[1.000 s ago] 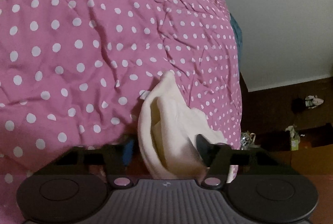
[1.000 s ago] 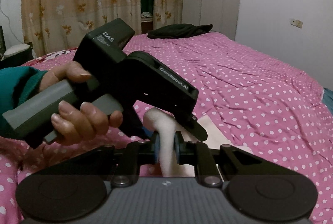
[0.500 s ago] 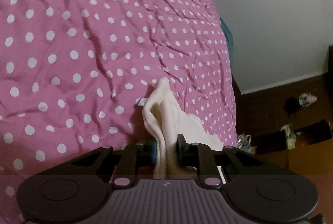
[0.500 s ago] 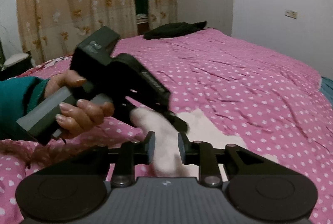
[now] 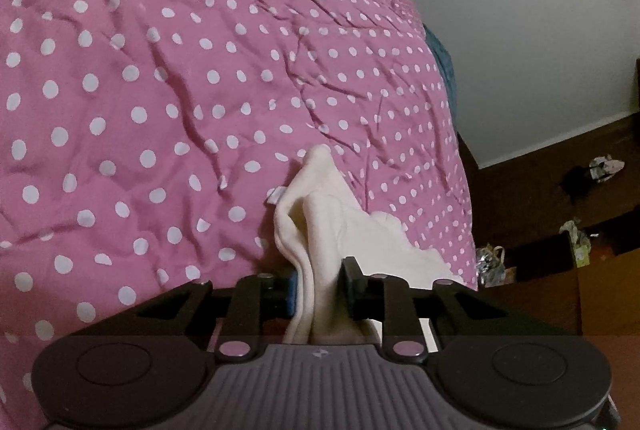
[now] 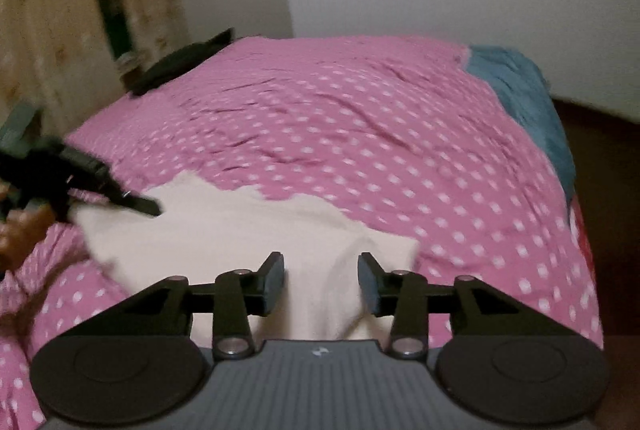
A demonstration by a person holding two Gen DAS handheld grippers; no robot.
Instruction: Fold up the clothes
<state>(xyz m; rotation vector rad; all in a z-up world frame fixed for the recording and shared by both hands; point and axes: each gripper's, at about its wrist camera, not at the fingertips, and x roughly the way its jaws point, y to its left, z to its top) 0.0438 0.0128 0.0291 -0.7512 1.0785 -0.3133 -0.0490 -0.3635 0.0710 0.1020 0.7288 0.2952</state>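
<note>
A cream garment (image 6: 224,230) lies spread on the pink polka-dot bedspread (image 6: 360,134). In the left wrist view my left gripper (image 5: 318,288) is shut on a bunched fold of the cream garment (image 5: 320,206), which rises in a ridge ahead of the fingers. In the right wrist view my right gripper (image 6: 321,282) stands open just above the garment's near edge, with cloth showing between the pads but not pinched. The left gripper (image 6: 76,182) shows at that view's left edge, held by a hand (image 6: 16,234) at the garment's left corner. The right wrist view is motion-blurred.
A dark garment (image 6: 180,64) lies at the bed's far end near floral curtains (image 6: 48,22). Blue bedding (image 6: 524,102) hangs at the bed's right side. Past the bed's edge (image 5: 464,190) is a dark floor with scattered litter (image 5: 606,166) and a white wall.
My left gripper closed on the garment's fold. My right gripper let go of the cloth, opened wide and swung right; the garment now lies spread flatter.
</note>
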